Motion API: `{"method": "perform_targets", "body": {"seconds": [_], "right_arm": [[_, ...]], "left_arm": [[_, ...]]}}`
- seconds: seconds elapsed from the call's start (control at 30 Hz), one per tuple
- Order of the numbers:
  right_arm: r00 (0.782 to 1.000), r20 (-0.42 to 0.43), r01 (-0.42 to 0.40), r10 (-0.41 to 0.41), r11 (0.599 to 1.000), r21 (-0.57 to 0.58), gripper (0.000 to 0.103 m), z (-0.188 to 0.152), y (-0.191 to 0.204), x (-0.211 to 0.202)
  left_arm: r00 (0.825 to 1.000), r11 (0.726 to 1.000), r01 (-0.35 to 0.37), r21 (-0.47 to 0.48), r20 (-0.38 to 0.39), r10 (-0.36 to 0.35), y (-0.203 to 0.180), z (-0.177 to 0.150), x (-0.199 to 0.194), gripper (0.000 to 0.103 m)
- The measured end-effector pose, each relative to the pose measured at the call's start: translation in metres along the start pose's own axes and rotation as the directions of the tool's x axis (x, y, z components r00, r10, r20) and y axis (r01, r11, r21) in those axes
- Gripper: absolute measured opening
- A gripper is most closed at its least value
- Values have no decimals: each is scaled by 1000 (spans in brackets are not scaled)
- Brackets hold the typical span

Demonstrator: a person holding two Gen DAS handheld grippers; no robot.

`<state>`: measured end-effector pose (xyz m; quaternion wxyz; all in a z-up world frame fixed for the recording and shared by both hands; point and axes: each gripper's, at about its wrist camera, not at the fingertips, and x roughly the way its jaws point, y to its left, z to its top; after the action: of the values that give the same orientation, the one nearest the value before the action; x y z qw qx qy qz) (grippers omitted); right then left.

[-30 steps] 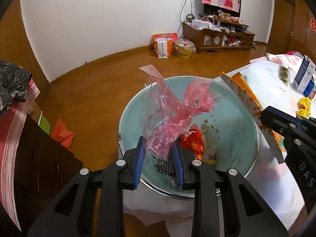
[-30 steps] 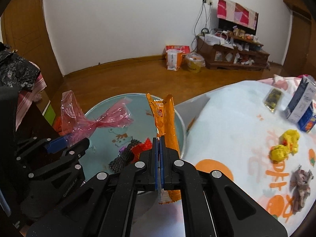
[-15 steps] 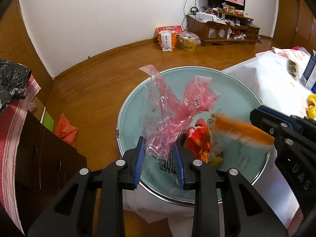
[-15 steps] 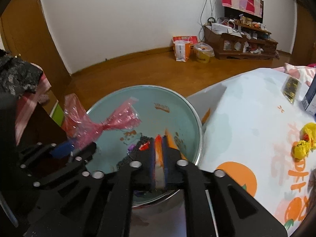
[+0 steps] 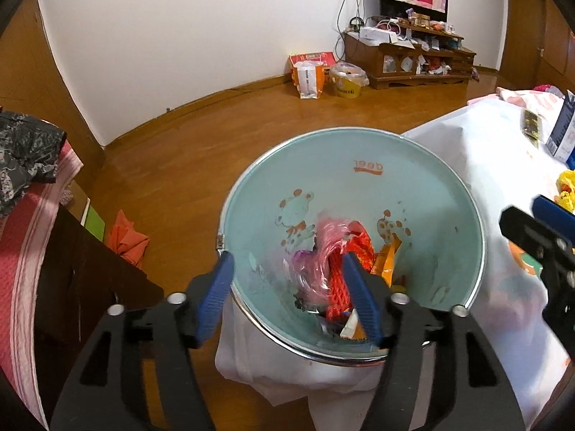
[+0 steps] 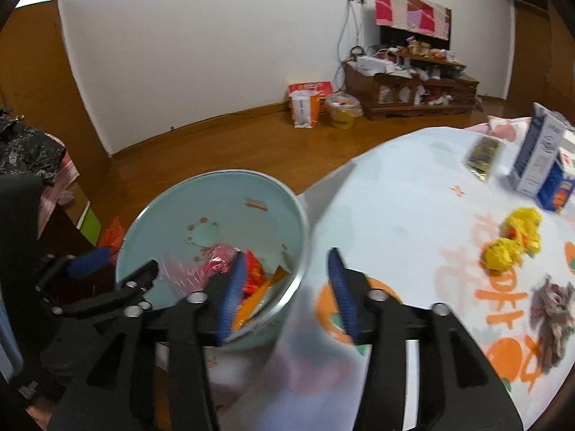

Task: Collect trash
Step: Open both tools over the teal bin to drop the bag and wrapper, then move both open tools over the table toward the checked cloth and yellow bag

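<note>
Wooden flooring runs back to a white wall, where a low cabinet [image 5: 406, 61] stands cluttered beside an orange-and-white paper bag [image 5: 307, 79] whose print is too small to read. Beside the table's near left edge sits a pale teal bin [image 5: 359, 165], metal-rimmed, its inner wall printed with cartoon animals and an orange word seen upside down that I cannot make out. At its bottom lie the pink plastic bag [image 5: 316, 265], a red net [image 5: 336, 283] and an orange wrapper [image 5: 384, 262]. The left gripper [image 5: 287, 298] hangs over the bin, jaws opening, pads clear of the pink bag below. The right gripper [image 6: 284, 287] straddles the bin's rim, jaws opening, nothing between them. On the tablecloth [image 6: 395, 215], printed with orange lettering, yellow crumpled wrappers [image 6: 510, 244] lie near the right edge, a blue-and-white carton [image 6: 539, 158] towards the far right corner; its text is blurred.
</note>
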<state>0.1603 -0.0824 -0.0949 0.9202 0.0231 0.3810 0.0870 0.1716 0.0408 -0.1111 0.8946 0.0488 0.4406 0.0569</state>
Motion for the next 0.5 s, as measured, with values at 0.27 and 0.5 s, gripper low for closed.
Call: {"method": "perform_targets", "body": {"seconds": [0.27,0.5], "right_arm": [[987,92,125,-129,991,43,89,-15,-27,-40],[983,52,168,-173,981,93,89,-29,-56,-62]], "left_arm": [[998,999,-39,3,47,39,-5,-2,-23,93],[996,999,-19,35,86,16,-25,-6,-51,97]]}}
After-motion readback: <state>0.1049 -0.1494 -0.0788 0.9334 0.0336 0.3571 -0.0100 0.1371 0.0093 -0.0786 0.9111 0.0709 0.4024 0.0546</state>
